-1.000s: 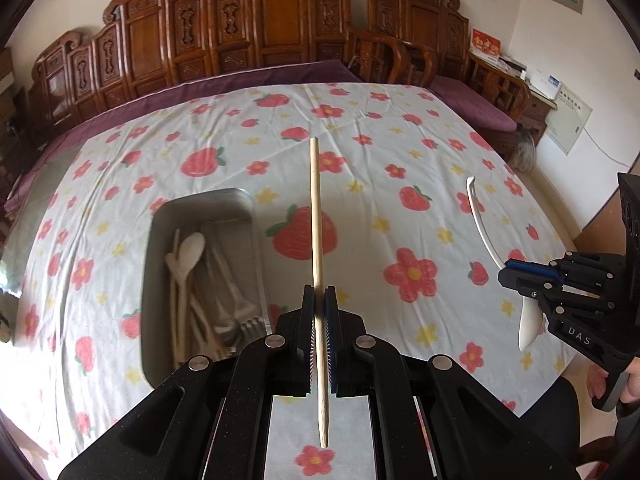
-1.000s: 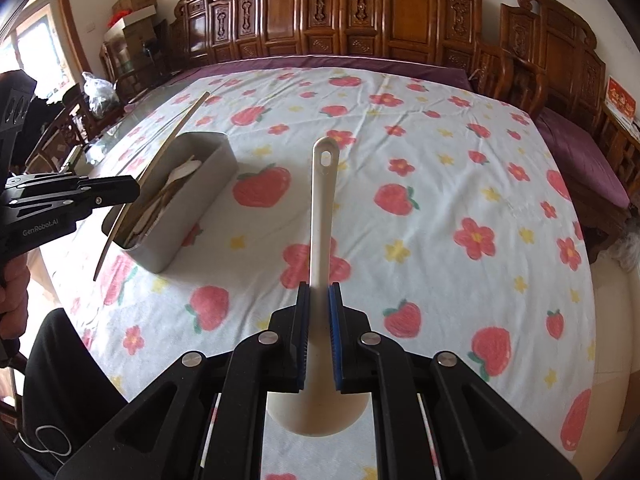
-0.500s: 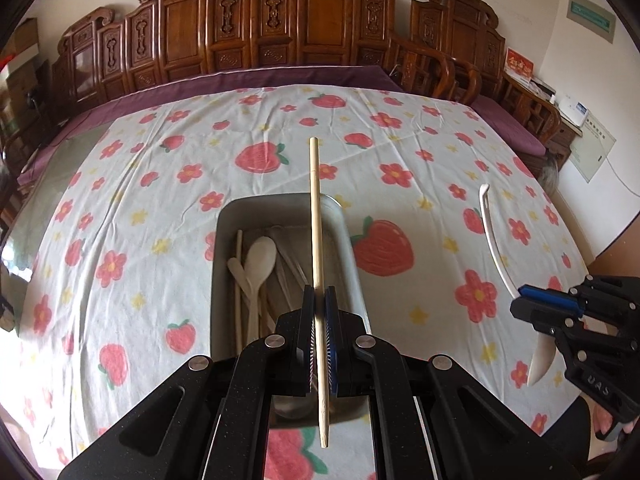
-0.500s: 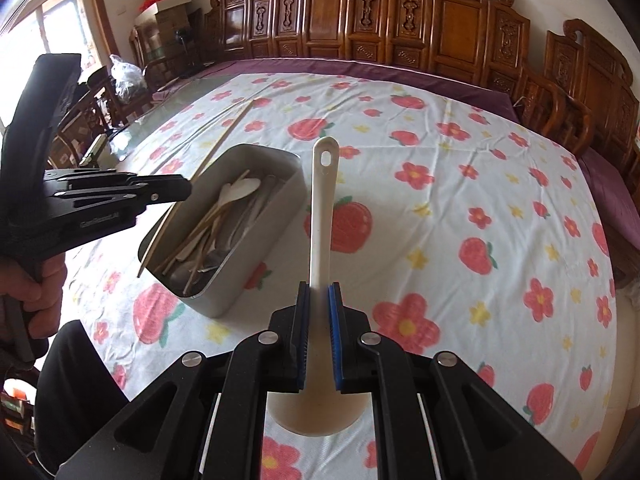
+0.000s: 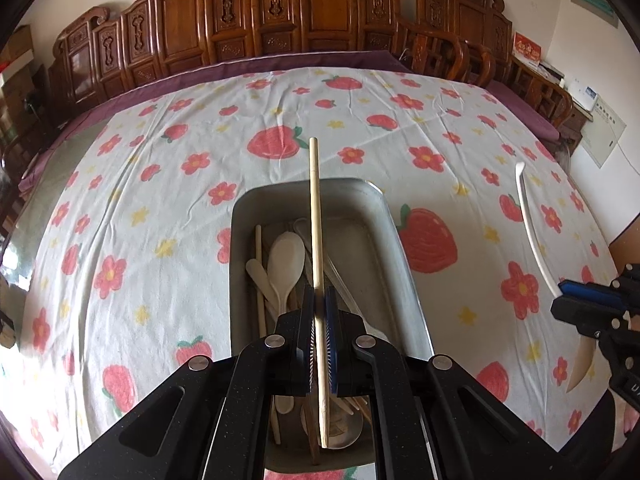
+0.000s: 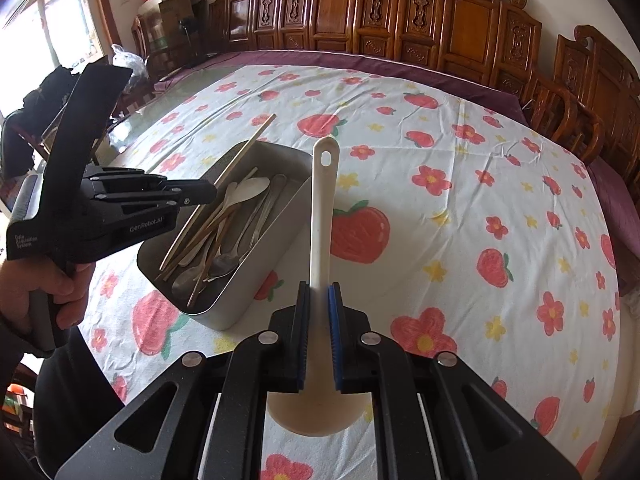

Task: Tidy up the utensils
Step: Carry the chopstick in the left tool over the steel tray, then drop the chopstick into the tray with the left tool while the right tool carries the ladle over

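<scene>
My left gripper [image 5: 319, 300] is shut on a long wooden chopstick [image 5: 315, 216], which hangs lengthwise right over the metal tray [image 5: 400, 248]. Several spoons, forks and chopsticks lie in that tray. In the right wrist view the left gripper [image 6: 210, 194] hovers above the tray [image 6: 260, 280] with the chopstick [image 6: 240, 156] slanting up from it. My right gripper [image 6: 319, 300] is shut on the handle of a white ladle-like spoon [image 6: 322, 216], held above the cloth just right of the tray. The left wrist view catches the right gripper [image 5: 560, 300] and its spoon [image 5: 532, 232] at the right edge.
A tablecloth with strawberries and flowers [image 5: 160, 168] covers the large table. Carved wooden chairs [image 5: 280, 8] line the far side. A person's hand [image 6: 44, 284] grips the left tool's handle at the near left. Boxes and a window stand at the far left [image 6: 60, 24].
The left gripper carried the chopstick leftward and lower until it hangs over the tray. The right gripper with the white spoon shifted left, closer to the tray. Both grips stayed shut.
</scene>
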The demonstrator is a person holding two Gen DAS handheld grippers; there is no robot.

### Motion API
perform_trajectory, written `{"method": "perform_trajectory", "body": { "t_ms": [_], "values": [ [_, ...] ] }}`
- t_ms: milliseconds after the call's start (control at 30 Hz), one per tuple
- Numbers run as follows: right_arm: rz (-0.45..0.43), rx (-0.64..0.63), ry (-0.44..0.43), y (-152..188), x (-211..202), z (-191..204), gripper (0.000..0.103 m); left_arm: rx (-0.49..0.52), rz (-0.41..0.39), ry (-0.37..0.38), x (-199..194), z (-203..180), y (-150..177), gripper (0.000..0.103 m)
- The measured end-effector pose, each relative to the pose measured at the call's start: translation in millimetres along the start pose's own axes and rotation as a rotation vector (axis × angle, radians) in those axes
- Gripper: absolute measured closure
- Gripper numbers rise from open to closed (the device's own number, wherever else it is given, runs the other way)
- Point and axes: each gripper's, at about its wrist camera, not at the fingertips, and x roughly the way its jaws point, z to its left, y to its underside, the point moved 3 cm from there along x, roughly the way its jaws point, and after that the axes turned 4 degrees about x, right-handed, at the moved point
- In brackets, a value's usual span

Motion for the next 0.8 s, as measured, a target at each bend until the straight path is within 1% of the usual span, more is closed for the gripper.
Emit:
{"method": "perform_trajectory", "body": {
  "t_ms": [133, 300, 467, 500, 533, 600, 800],
  "values": [
    [-0.001, 0.0, 0.004, -2, 4, 2, 0.092, 0.02, 0.021, 0.001, 9, -5, 7, 0.099],
    [0.004, -0.006, 0.002, -3, 7, 7, 0.092, 0.009, 0.03, 0.029, 11, -7, 12, 0.098],
    [0.002, -0.013, -0.003, -9, 9, 14, 0.092, -0.001, -0.006, 0.04, -6, -2, 14, 0.098],
    [0.001, -0.014, -0.005, -11, 10, 16, 0.092, -0.007, -0.017, 0.043, -11, 0, 15, 0.096],
    [0.0, -0.015, -0.008, -13, 11, 19, 0.092, -0.008, -0.024, 0.042, -15, 3, 15, 0.09],
    [0.0, -0.016, -0.018, -18, 14, 25, 0.092, -0.008, -0.043, 0.028, -25, 9, 17, 0.085],
    [-0.001, -0.009, -0.067, -39, 30, 51, 0.092, -0.036, -0.086, 0.007, -50, 37, 21, 0.085]
  ]
}}
